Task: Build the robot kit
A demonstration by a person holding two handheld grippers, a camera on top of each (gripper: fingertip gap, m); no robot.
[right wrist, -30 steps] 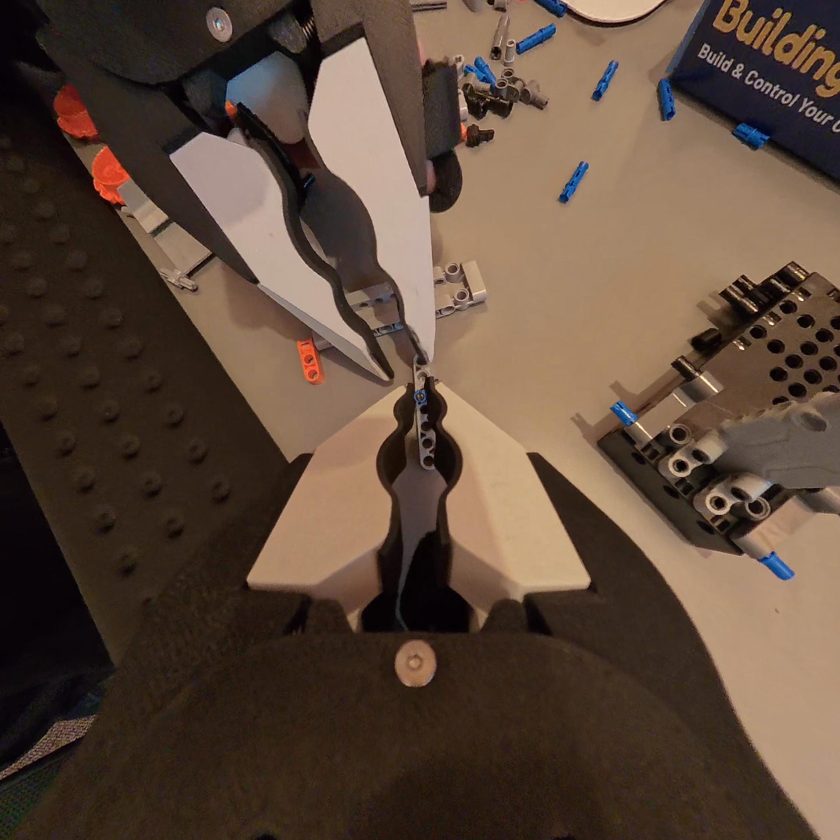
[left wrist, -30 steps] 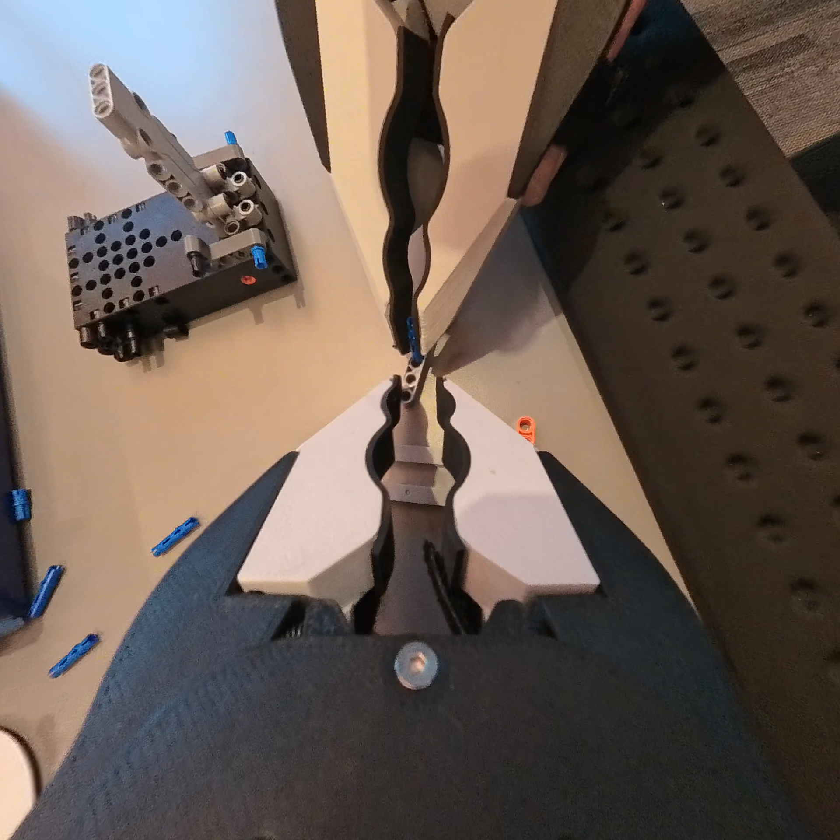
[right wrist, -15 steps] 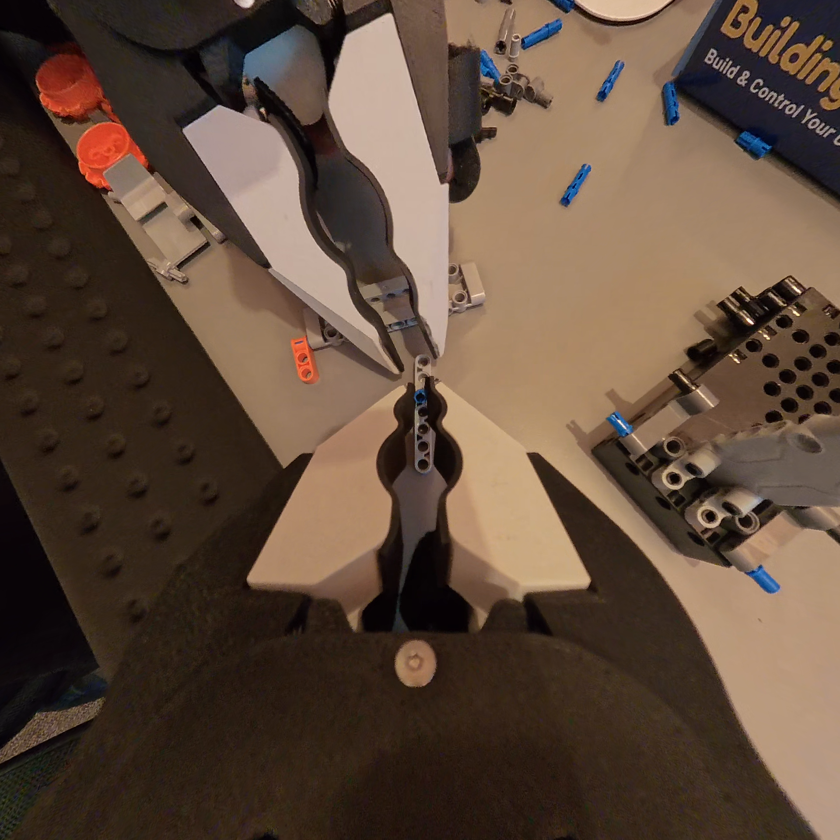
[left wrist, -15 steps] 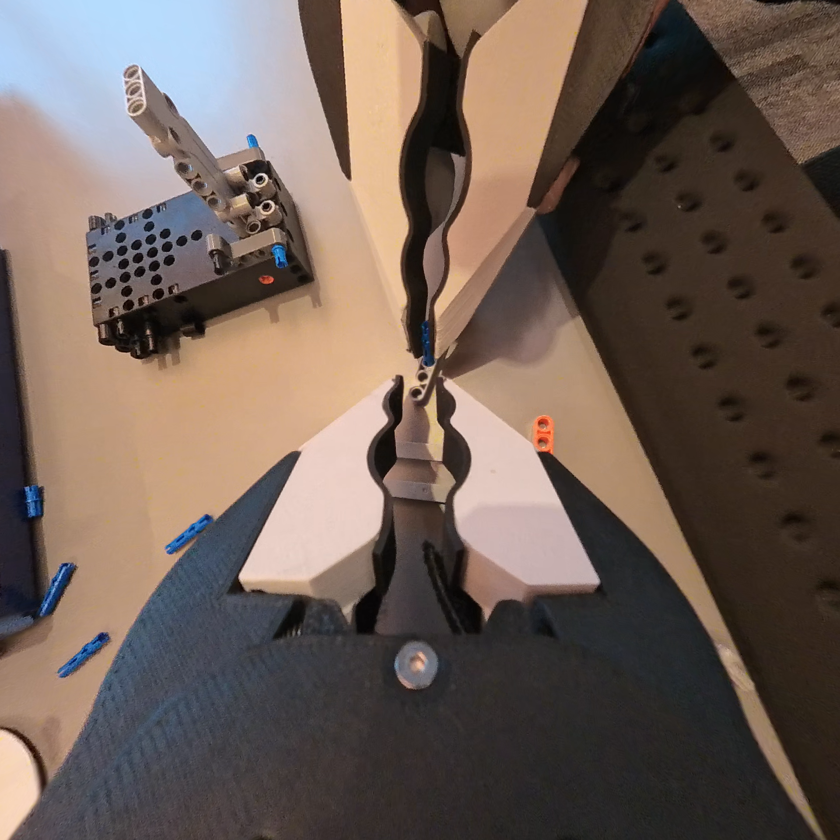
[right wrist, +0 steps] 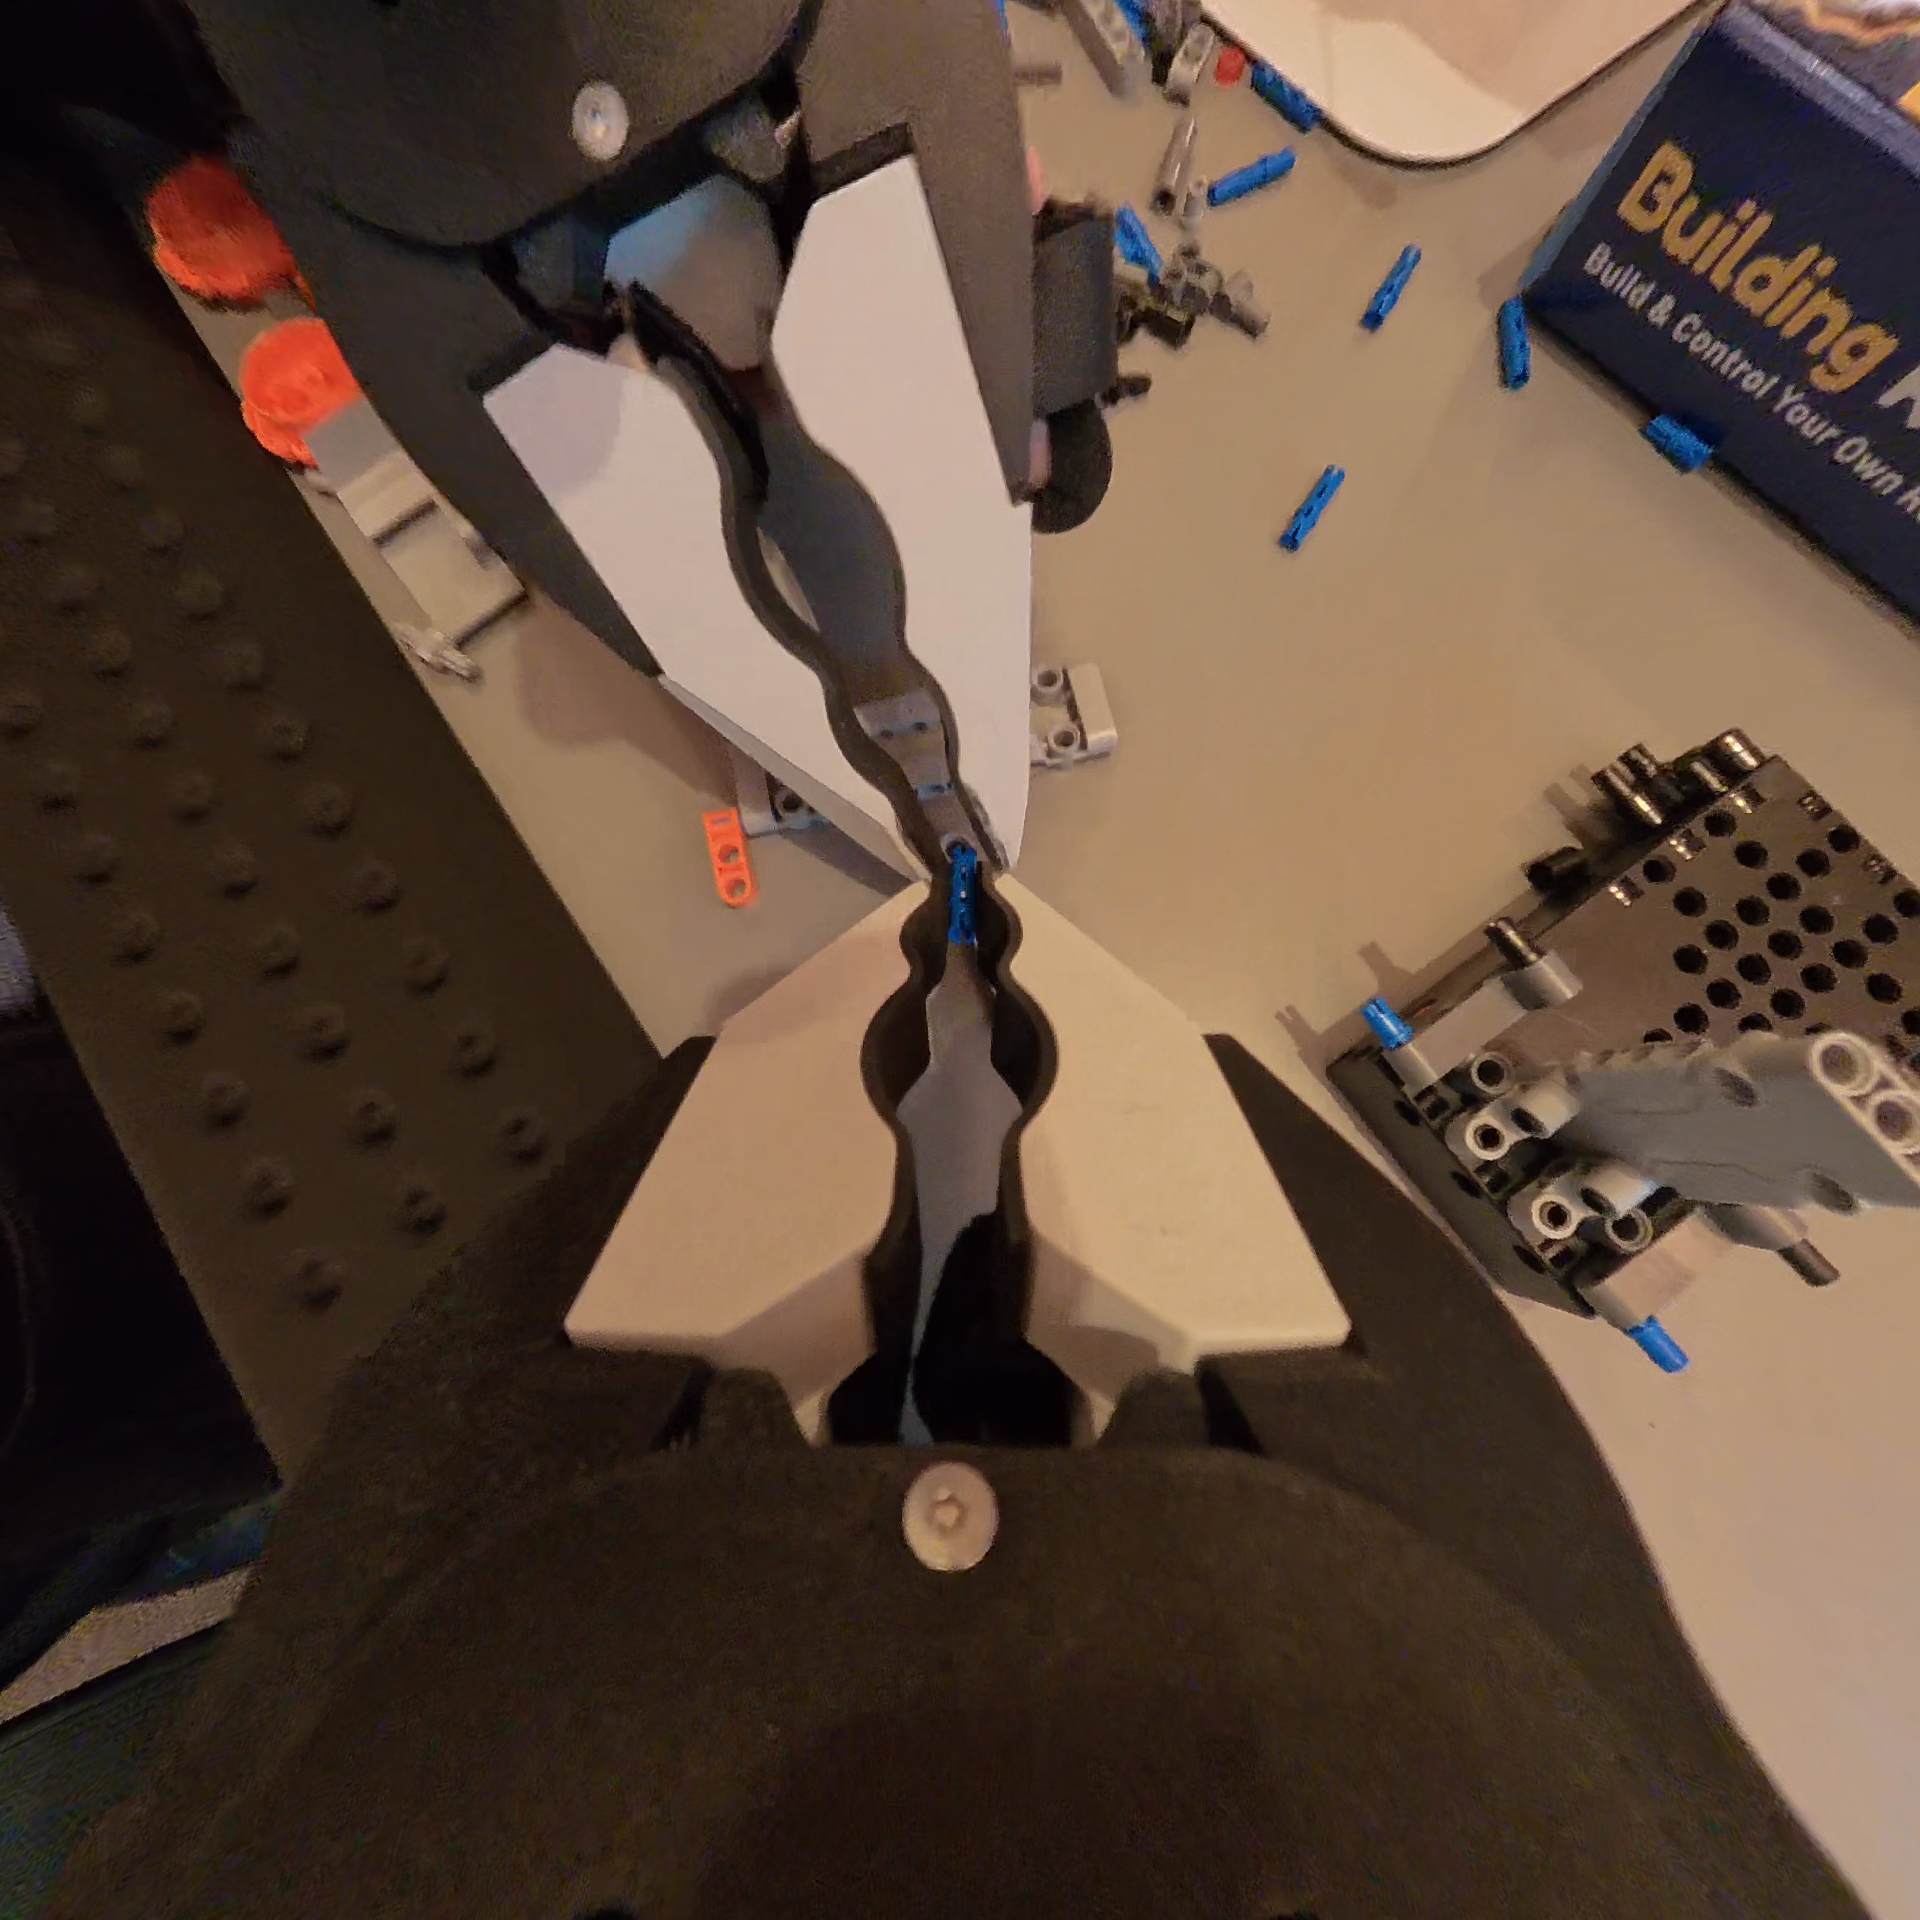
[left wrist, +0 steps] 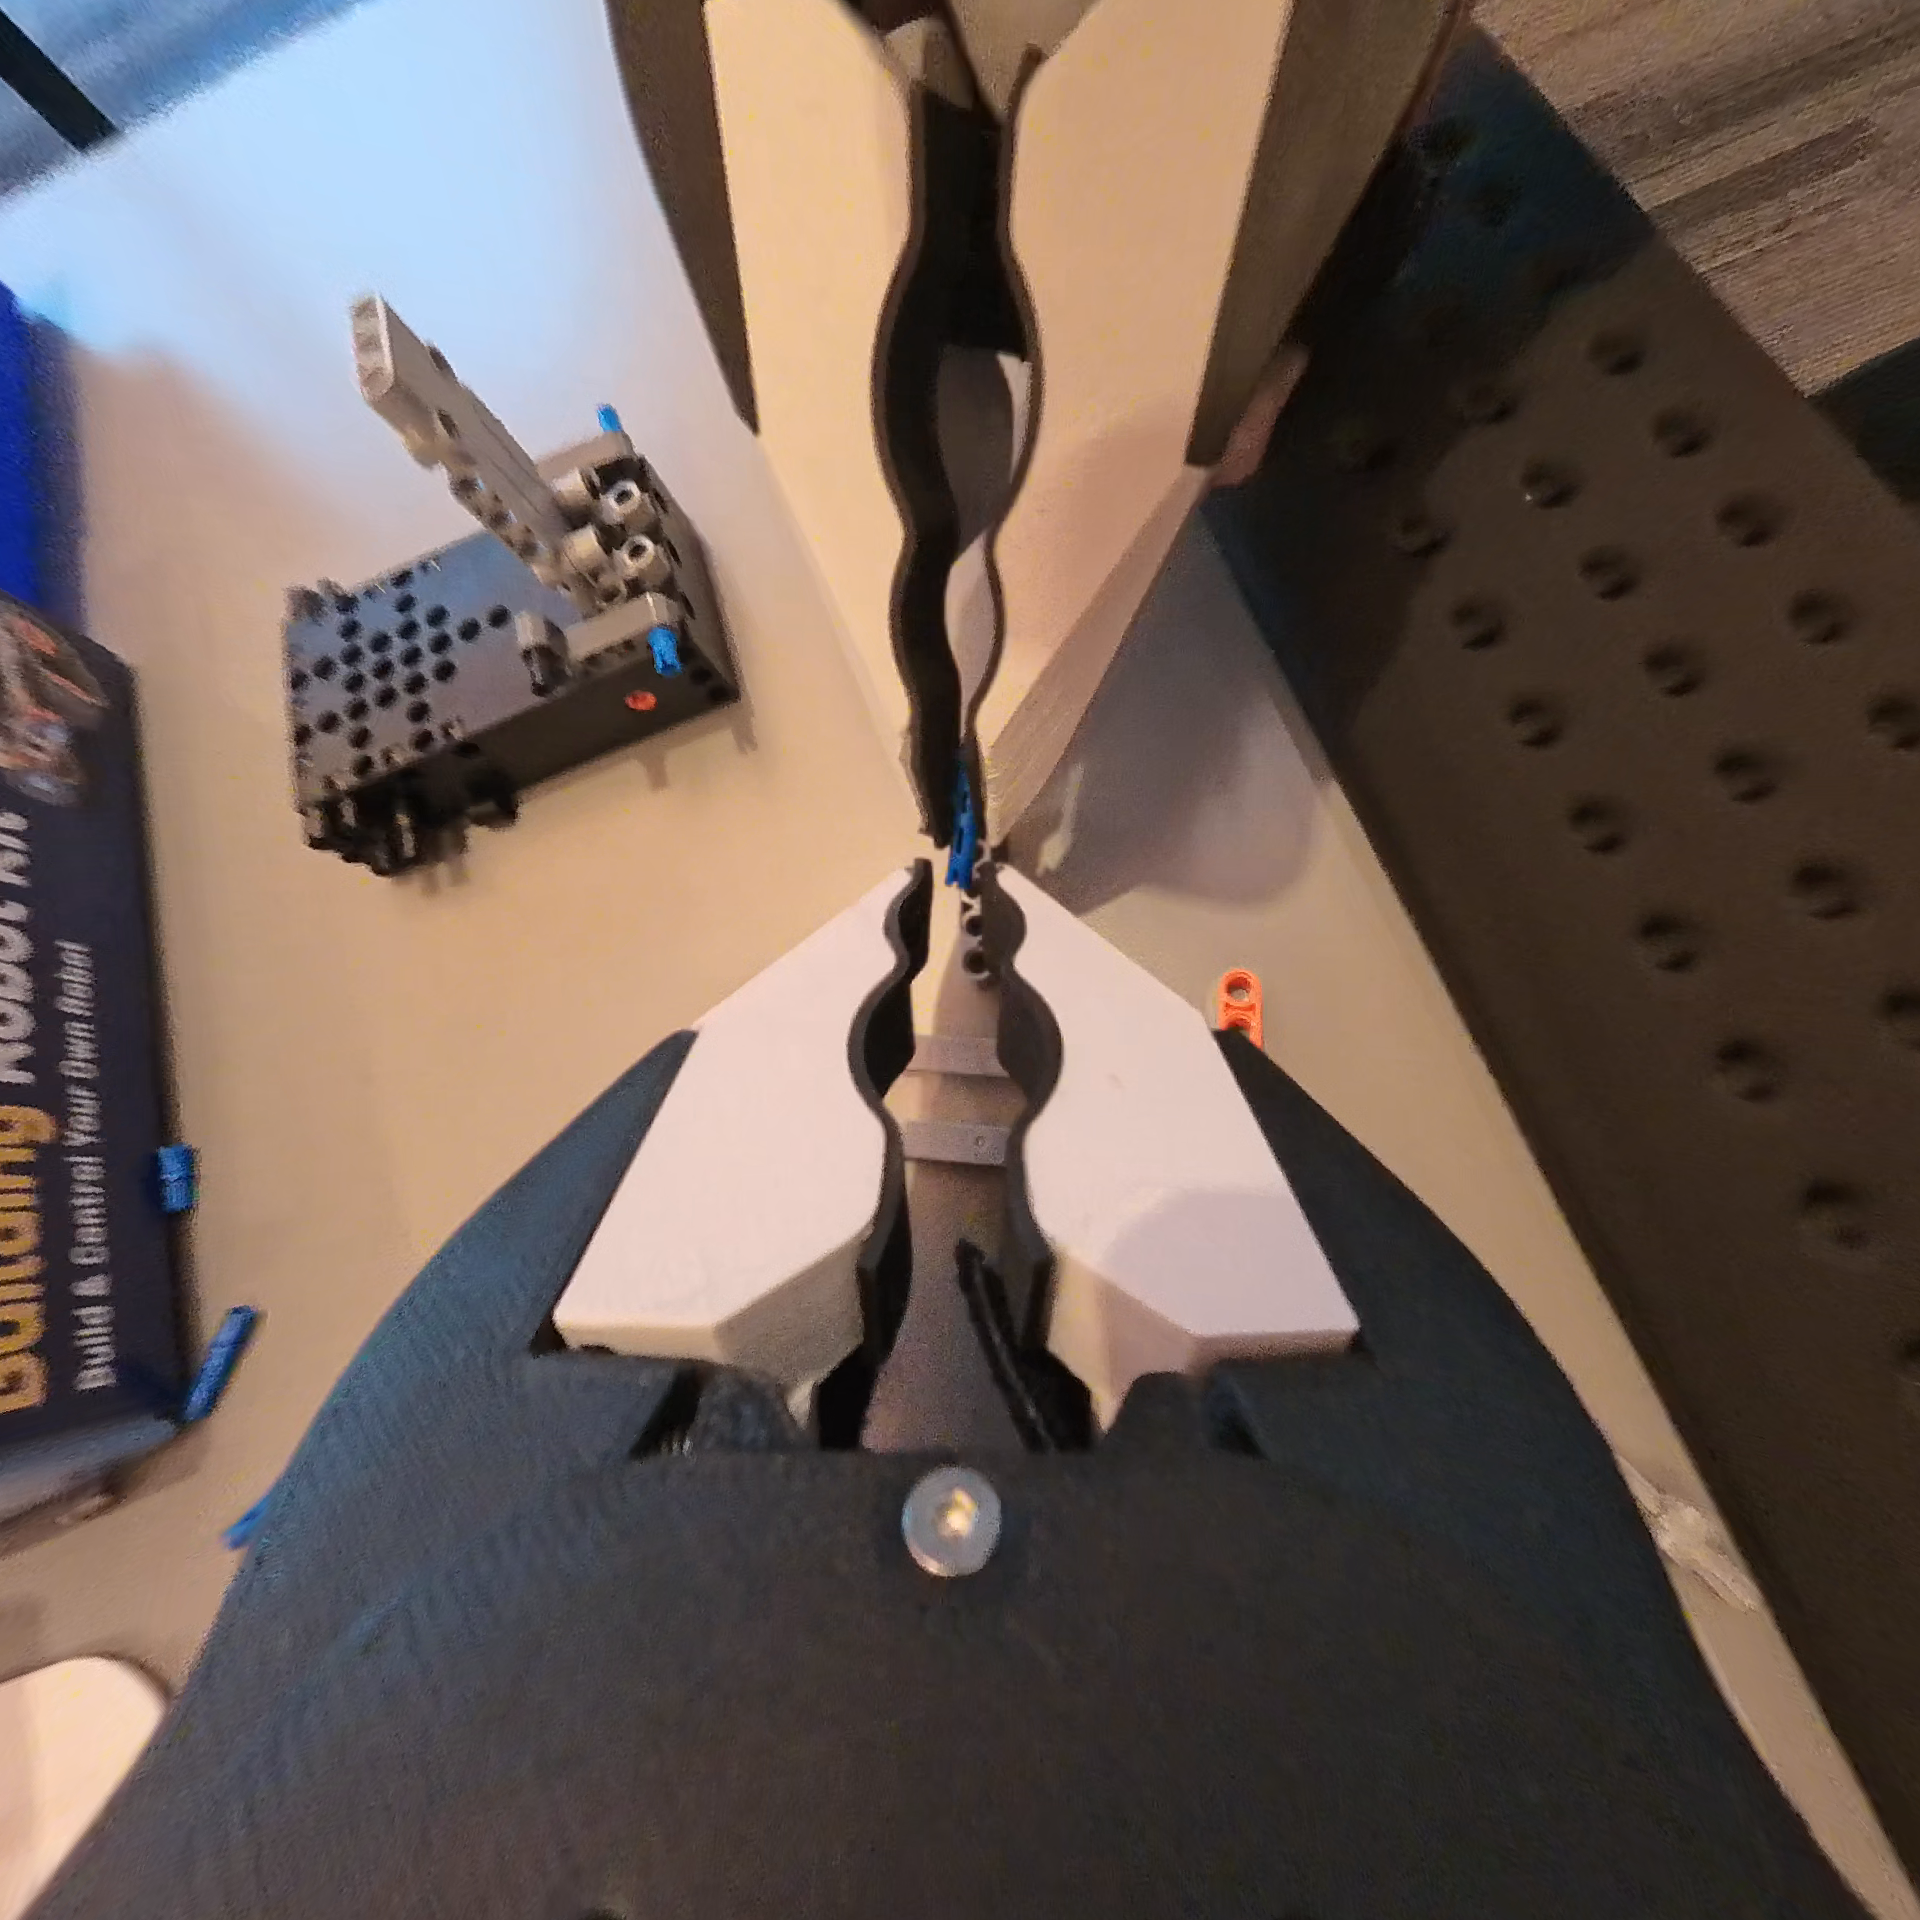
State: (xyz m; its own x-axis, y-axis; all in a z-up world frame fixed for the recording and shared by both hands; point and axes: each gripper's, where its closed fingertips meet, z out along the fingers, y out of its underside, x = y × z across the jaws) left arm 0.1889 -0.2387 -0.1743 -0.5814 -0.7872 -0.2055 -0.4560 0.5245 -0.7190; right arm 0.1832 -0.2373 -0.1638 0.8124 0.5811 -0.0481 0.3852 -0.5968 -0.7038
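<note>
Grippers meet tip to tip above tabletop [right wrist: 1351, 790]; block [right wrist: 1704, 997] right, mat [right wrist: 208, 831] left, box [right wrist: 1766, 312] behind block.

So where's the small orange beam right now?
The small orange beam lies flat on the table, left of both gripper tips in the right wrist view, beside the studded black mat; the left wrist view shows it right of the left gripper.

Two claws: left claw [left wrist: 951, 894], right claw [right wrist: 961, 914]. One black perforated block [right wrist: 1766, 935]. Beside that block, one grey beam [right wrist: 914, 748], one blue pin [right wrist: 963, 906]. Beyond block, one blue box [right wrist: 1766, 260], four loose blue pins [right wrist: 1311, 506]. Farther off, one orange link [right wrist: 732, 857], two orange gears [right wrist: 296, 390].
</note>
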